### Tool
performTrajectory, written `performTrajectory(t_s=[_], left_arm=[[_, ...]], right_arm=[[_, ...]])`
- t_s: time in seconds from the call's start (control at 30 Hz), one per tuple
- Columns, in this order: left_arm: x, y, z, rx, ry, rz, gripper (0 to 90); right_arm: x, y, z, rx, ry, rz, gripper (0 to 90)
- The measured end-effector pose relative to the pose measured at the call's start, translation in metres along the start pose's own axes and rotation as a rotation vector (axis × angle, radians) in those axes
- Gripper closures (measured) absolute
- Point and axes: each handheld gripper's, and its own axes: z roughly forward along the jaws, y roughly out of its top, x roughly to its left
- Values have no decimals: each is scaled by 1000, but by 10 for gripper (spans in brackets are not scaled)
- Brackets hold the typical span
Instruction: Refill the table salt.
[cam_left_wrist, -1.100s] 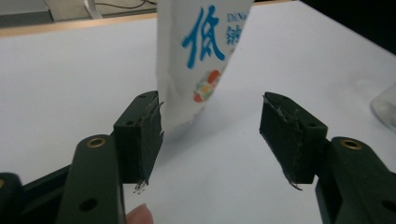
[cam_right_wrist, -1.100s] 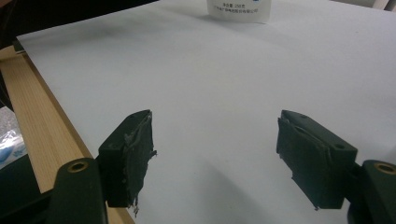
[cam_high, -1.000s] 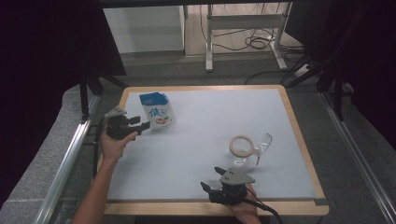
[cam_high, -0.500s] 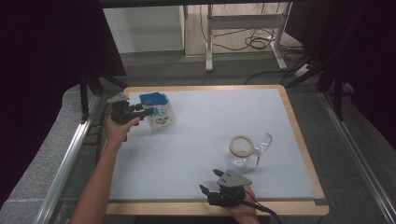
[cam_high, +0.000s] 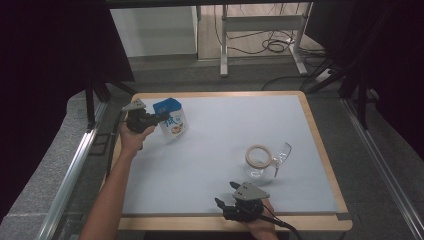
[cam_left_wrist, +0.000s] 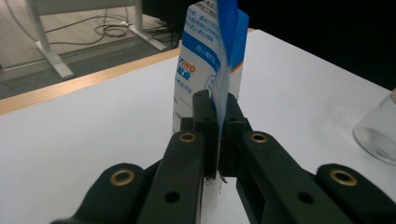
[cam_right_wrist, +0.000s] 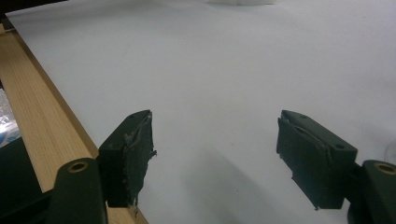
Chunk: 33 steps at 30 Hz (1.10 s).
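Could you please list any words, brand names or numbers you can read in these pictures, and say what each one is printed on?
"...ING", orange Latin letters, their start cut off by the pouch's edge: on the blue and white pouch pinched in the left gripper.
Large blue character on the pouch's front, in the high view: too blurred to read.
White lines on the blue band and small blue print below: too small to read.

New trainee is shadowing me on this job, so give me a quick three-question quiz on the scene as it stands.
1. True or false: the left gripper has its jaws shut on the pouch.
2. What lies on the mouth of the glass pitcher? A tape roll, B spoon, C lid.
3. How do the right gripper jaws stand?

Key
1. True, they pinch the blue edge.
2. A, the tape roll.
3. Open over the bare white mat, nothing between them.
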Motion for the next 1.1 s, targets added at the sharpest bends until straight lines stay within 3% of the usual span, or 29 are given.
performTrajectory(t_s=[0.1, 0.33, 0.53, 0.77, 0.93, 1.1], left_arm=[[-3, 0, 1, -1, 7, 20, 900], [-11, 5, -1, -6, -1, 25, 900], [-27, 14, -13, -30, -40, 36, 900], [-57, 23, -30, -44, -95, 38, 900], [-76, 21, -32, -34, -110, 43, 900], [-86, 21, -33, -34, -128, 38, 900]], right_arm=[[0, 0, 0, -2, 3, -1, 280], [1, 1, 0, -15, 0, -4, 280], [0, 1, 0, -17, -12, -4, 280], [1, 2, 0, -29, -12, 2, 280], [1, 4, -1, -43, -21, -1, 281], [0, 5, -3, -54, -24, 5, 283]])
